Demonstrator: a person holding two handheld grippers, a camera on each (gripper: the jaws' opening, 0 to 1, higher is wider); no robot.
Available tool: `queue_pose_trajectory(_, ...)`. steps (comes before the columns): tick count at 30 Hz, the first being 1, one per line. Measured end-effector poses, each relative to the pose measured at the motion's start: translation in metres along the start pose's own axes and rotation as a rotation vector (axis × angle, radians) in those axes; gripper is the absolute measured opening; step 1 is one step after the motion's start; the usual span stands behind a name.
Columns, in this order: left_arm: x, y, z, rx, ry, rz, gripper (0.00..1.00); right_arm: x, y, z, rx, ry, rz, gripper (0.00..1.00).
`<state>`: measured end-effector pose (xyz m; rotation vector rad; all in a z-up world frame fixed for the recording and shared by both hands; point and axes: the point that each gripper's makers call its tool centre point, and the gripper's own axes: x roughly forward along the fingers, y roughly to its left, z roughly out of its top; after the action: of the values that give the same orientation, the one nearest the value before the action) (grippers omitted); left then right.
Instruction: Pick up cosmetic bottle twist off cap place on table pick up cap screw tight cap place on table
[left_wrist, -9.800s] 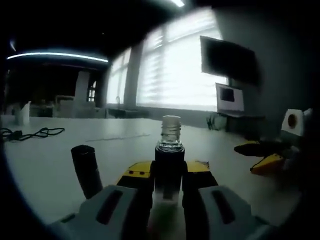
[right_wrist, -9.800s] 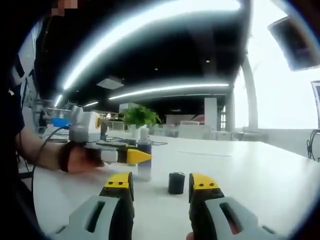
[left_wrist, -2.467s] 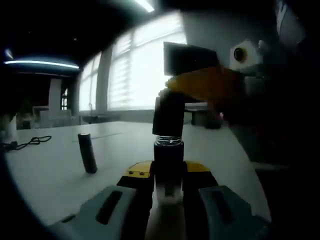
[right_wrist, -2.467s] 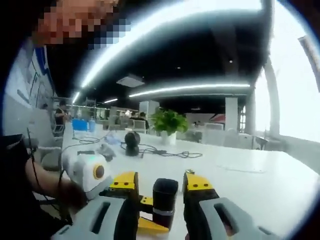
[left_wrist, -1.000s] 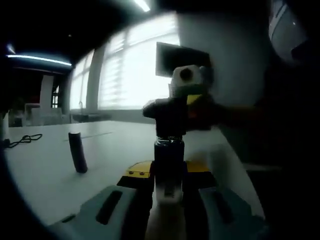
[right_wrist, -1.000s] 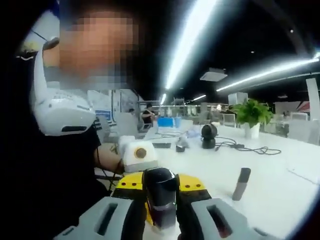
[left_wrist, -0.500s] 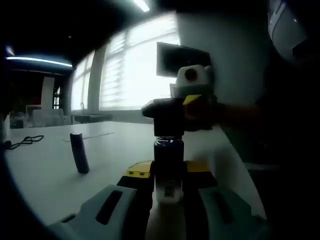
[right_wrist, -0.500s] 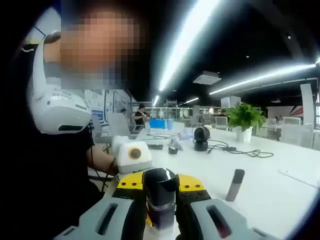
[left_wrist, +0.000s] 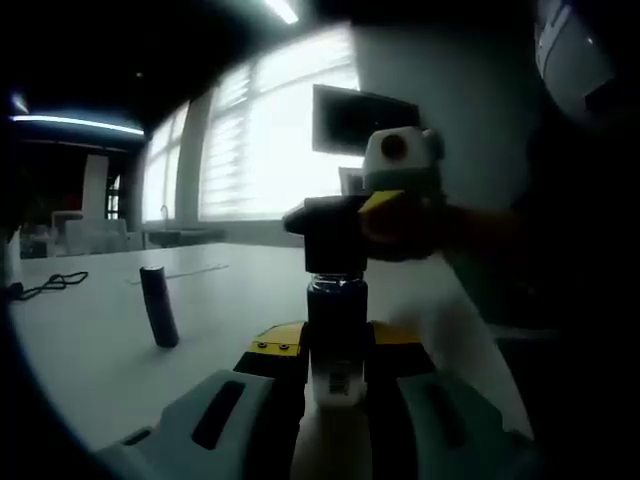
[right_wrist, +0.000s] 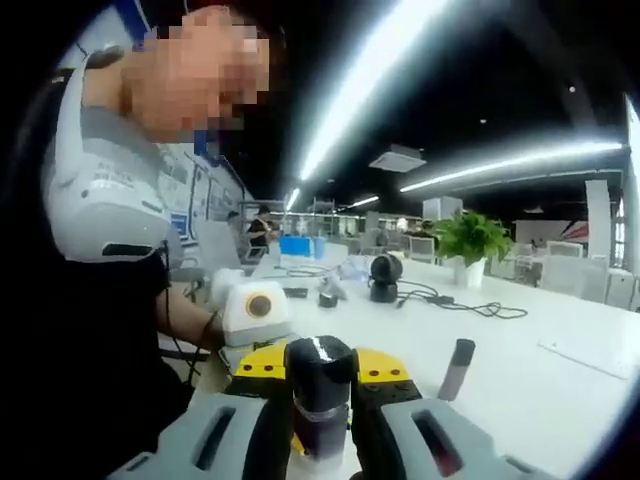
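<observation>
In the left gripper view, a dark cosmetic bottle (left_wrist: 337, 310) stands upright between the yellow tips of my left gripper (left_wrist: 336, 345), which is shut on its body. A black cap (left_wrist: 334, 235) sits on the bottle's neck. My right gripper (left_wrist: 378, 215) comes in from the right and is shut on that cap. In the right gripper view, the cap (right_wrist: 320, 372) is pinched between the yellow tips of my right gripper (right_wrist: 322, 368), with the bottle's body (right_wrist: 320, 430) below it. The left gripper (right_wrist: 256, 312) shows just behind.
A dark slim tube (left_wrist: 158, 305) stands upright on the white table (left_wrist: 90, 350), left of the bottle; it also appears in the right gripper view (right_wrist: 457, 368). A person's torso (right_wrist: 90, 280) is close at the left. Cables, a small camera (right_wrist: 384, 275) and a plant (right_wrist: 470, 240) lie farther off.
The cap, which stood on the table 9.8 s ago, is now on the bottle's neck in my right gripper. In the last second the right gripper has turned slightly about the cap.
</observation>
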<state>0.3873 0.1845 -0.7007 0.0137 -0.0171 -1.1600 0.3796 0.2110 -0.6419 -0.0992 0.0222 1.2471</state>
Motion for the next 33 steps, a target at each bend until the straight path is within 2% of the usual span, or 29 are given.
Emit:
queue_pose_trajectory(2,0.000,0.000,0.000,0.000,0.000,0.003,0.12,0.000,0.000,0.000,-0.003,-0.002,-0.037,0.16)
queue_pose_trajectory(6,0.000,0.001,0.000,0.002,0.000,0.008,0.12,0.000,-0.005,0.000,0.049,-0.018,-0.144,0.16)
queue_pose_trajectory(8,0.000,0.001,0.000,0.003,0.001,0.013,0.12,0.000,-0.004,0.000,0.038,-0.018,-0.194,0.16)
queue_pose_trajectory(13,0.000,0.002,-0.001,0.007,0.002,0.024,0.12,-0.001,-0.009,-0.001,0.068,-0.029,-0.340,0.16)
queue_pose_trajectory(16,0.000,0.005,-0.001,0.010,0.004,0.036,0.12,-0.004,-0.015,-0.002,0.108,-0.061,-0.457,0.16)
queue_pose_trajectory(24,0.001,0.004,-0.001,0.016,0.006,0.037,0.12,-0.009,-0.016,-0.002,0.076,-0.052,-0.691,0.16)
queue_pose_trajectory(33,0.000,0.003,-0.002,0.021,0.008,0.039,0.12,-0.011,-0.017,-0.003,0.092,-0.051,-0.861,0.16)
